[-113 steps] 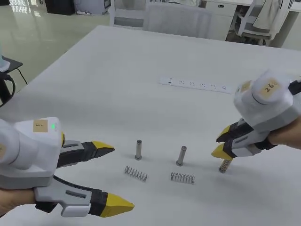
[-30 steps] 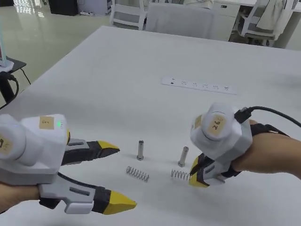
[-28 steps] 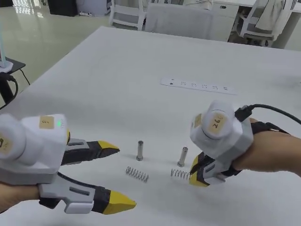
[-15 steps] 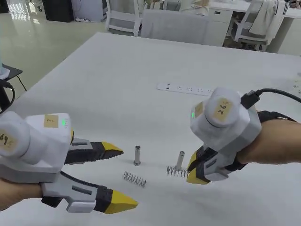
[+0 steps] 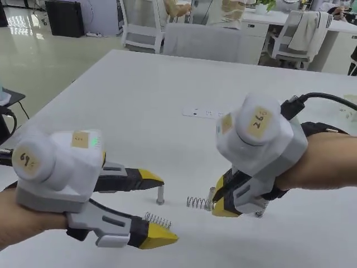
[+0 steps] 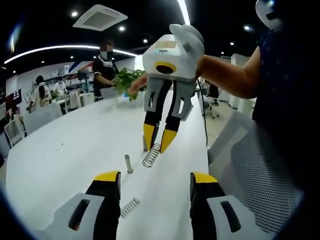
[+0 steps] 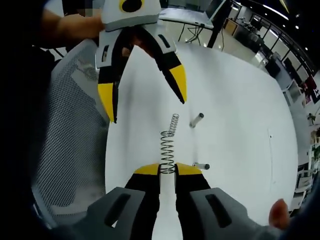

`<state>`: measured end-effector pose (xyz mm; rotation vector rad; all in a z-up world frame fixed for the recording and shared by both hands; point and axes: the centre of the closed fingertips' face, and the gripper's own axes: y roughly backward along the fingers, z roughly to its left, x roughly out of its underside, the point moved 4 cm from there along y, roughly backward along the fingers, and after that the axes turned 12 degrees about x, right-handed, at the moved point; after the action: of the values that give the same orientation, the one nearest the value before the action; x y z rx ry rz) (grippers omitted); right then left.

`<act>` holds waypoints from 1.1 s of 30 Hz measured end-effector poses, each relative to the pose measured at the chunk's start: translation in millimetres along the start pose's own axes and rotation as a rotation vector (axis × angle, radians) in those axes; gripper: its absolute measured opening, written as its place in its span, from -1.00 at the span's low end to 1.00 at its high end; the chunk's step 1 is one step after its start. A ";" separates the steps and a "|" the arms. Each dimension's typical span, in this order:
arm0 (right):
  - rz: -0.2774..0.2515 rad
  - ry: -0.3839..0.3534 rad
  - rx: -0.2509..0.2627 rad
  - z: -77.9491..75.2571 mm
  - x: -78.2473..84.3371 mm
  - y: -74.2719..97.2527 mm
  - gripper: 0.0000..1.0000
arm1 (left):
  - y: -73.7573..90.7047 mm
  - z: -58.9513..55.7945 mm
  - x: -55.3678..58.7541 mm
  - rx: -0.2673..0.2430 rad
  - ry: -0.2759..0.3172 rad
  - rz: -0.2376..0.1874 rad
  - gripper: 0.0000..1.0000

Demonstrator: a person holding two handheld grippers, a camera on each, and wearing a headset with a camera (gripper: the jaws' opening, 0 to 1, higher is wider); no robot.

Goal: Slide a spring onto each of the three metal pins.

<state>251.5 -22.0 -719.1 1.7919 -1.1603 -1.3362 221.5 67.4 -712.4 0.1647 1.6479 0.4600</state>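
Right hand-held gripper [image 5: 217, 204], centre-right of the head view: jaws pinched shut on one end of a spring [image 5: 196, 202], not yet on a pin. Left hand-held gripper [image 5: 167, 208]: wide open, empty. Near pin [image 7: 201, 166] and far pin [image 7: 196, 120] bare. Second spring [image 5: 158, 219] loose on table [image 5: 139, 111]. Judged: at least two left.

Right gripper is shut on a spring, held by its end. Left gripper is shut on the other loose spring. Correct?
Not quite. The left gripper view shows the left gripper open and holding nothing; the other loose spring lies on the table near its jaws. The rest stands: the right gripper is shut on a spring, held by its end.
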 end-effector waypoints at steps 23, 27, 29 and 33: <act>-0.036 0.079 -0.017 6.7 -16.3 4.6 -0.84 | -15.2 0.4 -5.1 0.008 -0.049 -0.012 -0.52; -0.037 0.090 -0.023 7.2 -16.6 4.6 -0.84 | -16.0 0.2 -3.8 0.010 -0.058 -0.007 -0.66; -0.034 0.097 -0.025 7.5 -16.2 4.2 -0.84 | -15.8 0.5 -3.5 0.010 -0.058 -0.009 -0.73; -0.036 0.107 -0.035 9.8 -16.6 3.9 -0.84 | -15.7 1.1 -3.4 0.009 -0.059 -0.012 -0.81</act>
<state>239.3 -8.4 -711.8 1.8437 -1.0465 -1.2570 225.6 52.1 -715.5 0.1739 1.5928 0.4348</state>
